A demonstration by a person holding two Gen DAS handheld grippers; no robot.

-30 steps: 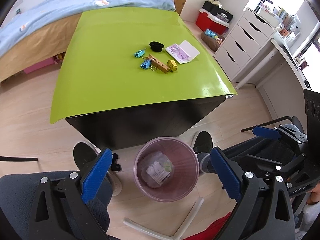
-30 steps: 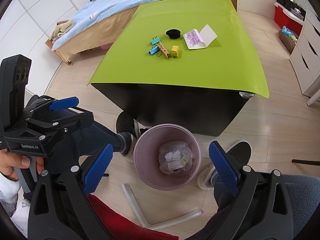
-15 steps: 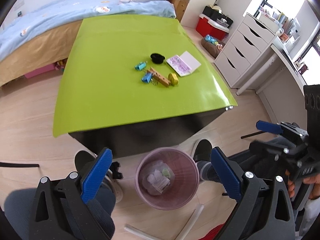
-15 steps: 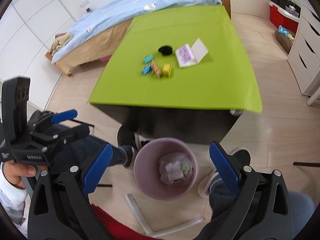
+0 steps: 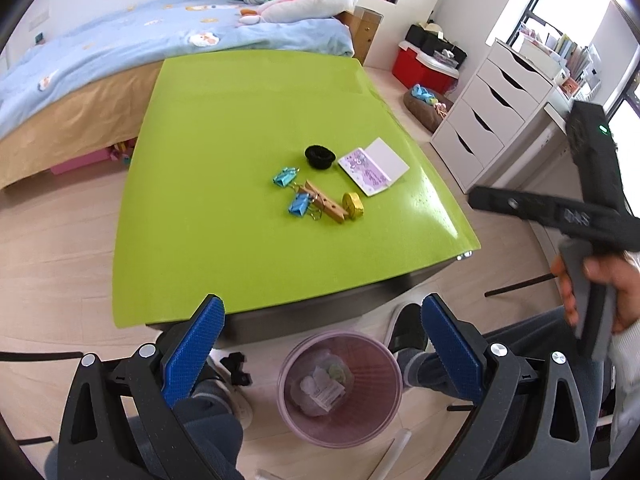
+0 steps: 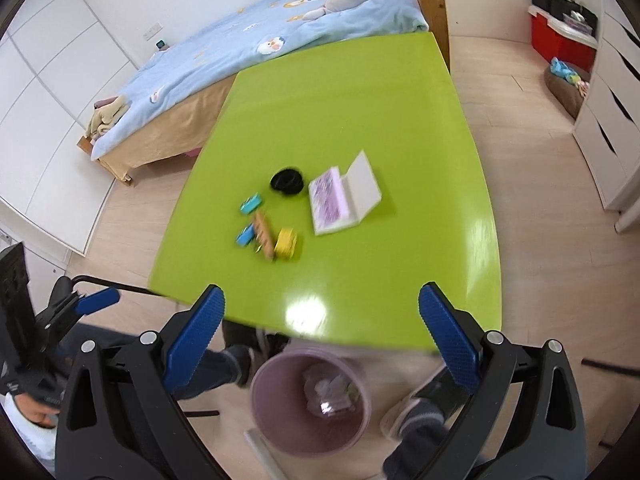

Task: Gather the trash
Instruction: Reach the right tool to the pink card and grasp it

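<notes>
Left gripper (image 5: 322,346) spread wide, holding nothing. Right gripper (image 6: 320,336) likewise wide, holding nothing. Pink trash bin (image 5: 340,388) on floor just below both grippers, crumpled trash inside. Green surface (image 5: 224,200) ahead; 2 blue clips (image 5: 298,204), clothespin (image 5: 326,207), yellow roll (image 5: 352,205), black ring (image 5: 319,156), open notebook (image 5: 374,166) clustered mid-surface.

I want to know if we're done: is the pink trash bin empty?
No, the pink trash bin on the floor already holds crumpled wrappers at its bottom.
</notes>
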